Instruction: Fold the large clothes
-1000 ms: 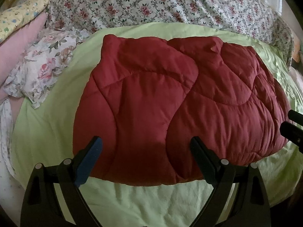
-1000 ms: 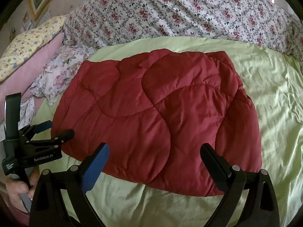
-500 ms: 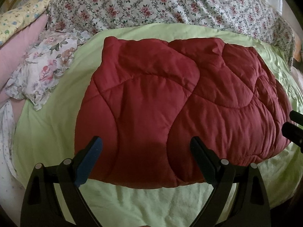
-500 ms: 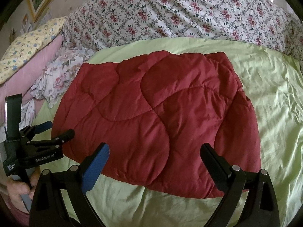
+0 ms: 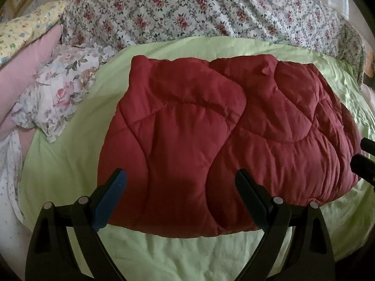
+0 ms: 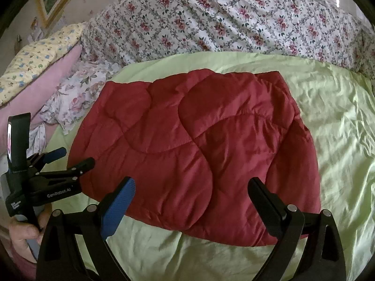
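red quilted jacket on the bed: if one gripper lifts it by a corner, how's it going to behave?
Likely floppy: the red quilted jacket is soft, puffy padding and would drape and unfold. Probably light for its bulk. The smooth shell may slip in the open right gripper.

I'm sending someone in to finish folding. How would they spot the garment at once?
Look at the bed's light green sheet, in front of the floral quilt. In its middle lies the dark red quilted garment, folded flat: the only plain red, puffy piece, unlike the flowered pillow to its left.

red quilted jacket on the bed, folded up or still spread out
Folded. The red quilted jacket lies as a compact, roughly rectangular bundle on the green sheet, no sleeves sticking out; both open tongs are off it.
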Available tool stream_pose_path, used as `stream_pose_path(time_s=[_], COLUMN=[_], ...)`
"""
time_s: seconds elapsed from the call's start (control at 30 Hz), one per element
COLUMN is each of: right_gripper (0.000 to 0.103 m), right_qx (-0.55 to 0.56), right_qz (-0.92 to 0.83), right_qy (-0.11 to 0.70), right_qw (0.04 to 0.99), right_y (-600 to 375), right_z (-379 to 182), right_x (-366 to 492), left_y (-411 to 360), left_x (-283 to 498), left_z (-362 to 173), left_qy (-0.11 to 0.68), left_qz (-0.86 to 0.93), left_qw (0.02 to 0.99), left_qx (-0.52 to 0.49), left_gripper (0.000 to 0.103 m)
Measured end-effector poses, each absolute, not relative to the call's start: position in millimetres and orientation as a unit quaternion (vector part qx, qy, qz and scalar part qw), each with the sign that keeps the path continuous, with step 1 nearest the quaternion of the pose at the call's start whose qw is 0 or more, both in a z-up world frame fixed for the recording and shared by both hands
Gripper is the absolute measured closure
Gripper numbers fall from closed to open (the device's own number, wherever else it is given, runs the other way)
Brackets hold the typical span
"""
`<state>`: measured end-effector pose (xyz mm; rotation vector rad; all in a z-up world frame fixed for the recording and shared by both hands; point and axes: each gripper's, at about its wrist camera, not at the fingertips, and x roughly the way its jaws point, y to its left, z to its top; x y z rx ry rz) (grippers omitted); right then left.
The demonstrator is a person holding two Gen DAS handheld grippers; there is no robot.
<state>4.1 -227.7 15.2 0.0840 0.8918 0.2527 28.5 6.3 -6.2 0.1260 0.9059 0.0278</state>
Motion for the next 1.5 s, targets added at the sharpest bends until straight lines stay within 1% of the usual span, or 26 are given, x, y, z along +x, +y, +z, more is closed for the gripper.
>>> stream_pose_path(time_s=[0.7, 1.5], right_gripper=[0.005, 0.005], right_qx=[0.041, 0.052], right_qz=[0.122, 0.109], right_qy=[0.429, 0.441], right_qw=[0.894, 0.889], right_y=[-230, -244], right_z=[18, 15], right_x=[4, 12], left_y=[5, 13], left_x=[26, 37], left_z=[-3, -3], left_qy=[0.428, 0.435], left_qz=[0.019, 0.016], left_qw=[0.902, 0.899], left_qx=[0.063, 0.048], left_gripper=[0.009, 0.009])
